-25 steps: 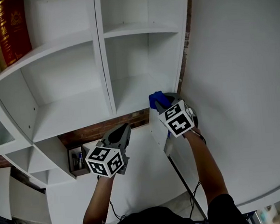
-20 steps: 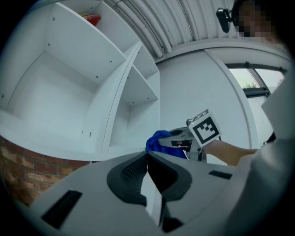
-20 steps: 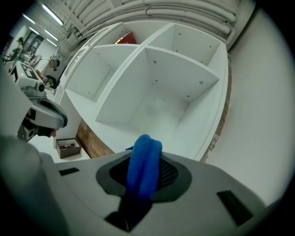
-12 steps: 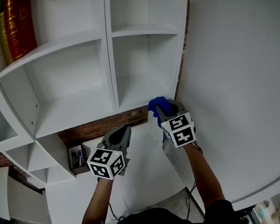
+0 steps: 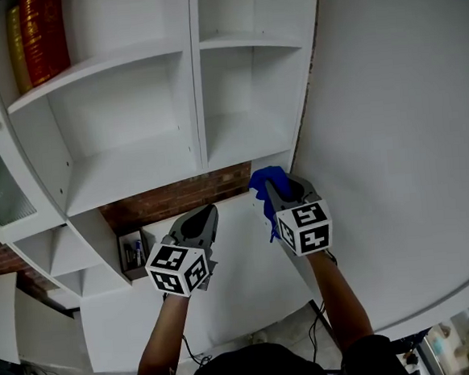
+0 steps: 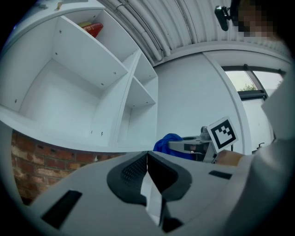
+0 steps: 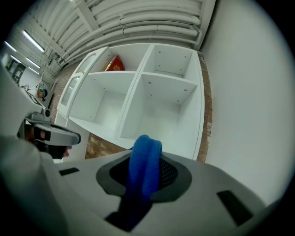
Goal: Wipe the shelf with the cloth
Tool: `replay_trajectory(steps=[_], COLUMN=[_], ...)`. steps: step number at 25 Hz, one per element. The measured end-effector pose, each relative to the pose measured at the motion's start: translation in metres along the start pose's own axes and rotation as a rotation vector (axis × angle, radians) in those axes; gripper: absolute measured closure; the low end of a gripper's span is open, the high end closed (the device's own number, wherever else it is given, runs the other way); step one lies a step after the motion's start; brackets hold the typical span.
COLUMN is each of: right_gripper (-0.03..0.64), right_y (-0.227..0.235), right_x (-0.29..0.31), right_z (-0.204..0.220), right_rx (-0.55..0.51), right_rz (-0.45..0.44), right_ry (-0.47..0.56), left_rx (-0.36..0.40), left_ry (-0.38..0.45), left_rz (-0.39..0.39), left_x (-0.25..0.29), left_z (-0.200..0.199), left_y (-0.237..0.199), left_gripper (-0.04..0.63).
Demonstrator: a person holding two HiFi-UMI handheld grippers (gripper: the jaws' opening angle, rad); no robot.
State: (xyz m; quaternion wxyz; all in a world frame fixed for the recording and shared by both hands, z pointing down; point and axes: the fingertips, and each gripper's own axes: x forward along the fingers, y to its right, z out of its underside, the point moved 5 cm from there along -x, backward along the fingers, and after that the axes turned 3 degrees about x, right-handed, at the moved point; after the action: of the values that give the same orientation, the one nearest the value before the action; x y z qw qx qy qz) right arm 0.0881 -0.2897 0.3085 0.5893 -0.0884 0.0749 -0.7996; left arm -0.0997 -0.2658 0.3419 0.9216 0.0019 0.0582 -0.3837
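1. Head view: shows the right tool (image 5: 275, 189) clenched on the blue cloth (image 5: 264, 178), raised just under the lower right bay of the white shelf (image 5: 136, 170), beside the brick strip (image 5: 179, 197) and near the white wall (image 5: 408, 128); no contact with any board visible. Shows the left tool (image 5: 207, 215) lower and to the left, shut with nothing in it. Risks bringing the hard tips, not the cloth, onto a board's front edge when reaching up this steeply, scraping paint or jolting the unit. Notes red books (image 5: 40, 32) in the upper left bay, well apart; probably endangered only by a wipe carried that far

2. Left gripper view: confirms jaws pressed together on nothing, aimed up at the shelf bays, with the cloth and the other tool just to the right. Could block a sideways wipe, or knock against the right tool, if kept this near

3. Right gripper view: shows the cloth pinched as a narrow folded roll, a short hump above the jaws and the rest trailing back below. Leaves little cloth ahead of the tips, so may wipe only a thin stripe or let plastic rub the board. May also slip out under drag across the surface, being caught by only a fold
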Motion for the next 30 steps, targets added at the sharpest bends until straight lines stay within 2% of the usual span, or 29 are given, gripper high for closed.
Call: replay_trajectory(steps=[9, 17, 20, 30], right_gripper=[0.518, 0.518, 0.518, 0.518], right_y=[-0.029, -0.043, -0.047, -0.046], right_x=[-0.029, -0.046, -0.050, -0.058], right_z=[0.010, 0.016, 0.016, 0.020], right_rx=[0.054, 0.062, 0.076, 0.087], right_rz=[-0.015, -0.014, -0.017, -0.031], right_ry=[0.014, 0.025, 0.035, 0.036], left_rx=[-0.035, -0.027, 0.009, 0.003], left_ry=[-0.001, -0.028, -0.044, -0.038], left_rz=[0.003, 0.037, 0.051, 0.018], left_x=[-0.024, -0.033, -0.035, -0.043], left_z=[0.004, 0.012, 0.011, 0.008], left_y=[0.006, 0.017, 0.020, 0.019], left_gripper=[0.578, 0.578, 0.578, 0.578])
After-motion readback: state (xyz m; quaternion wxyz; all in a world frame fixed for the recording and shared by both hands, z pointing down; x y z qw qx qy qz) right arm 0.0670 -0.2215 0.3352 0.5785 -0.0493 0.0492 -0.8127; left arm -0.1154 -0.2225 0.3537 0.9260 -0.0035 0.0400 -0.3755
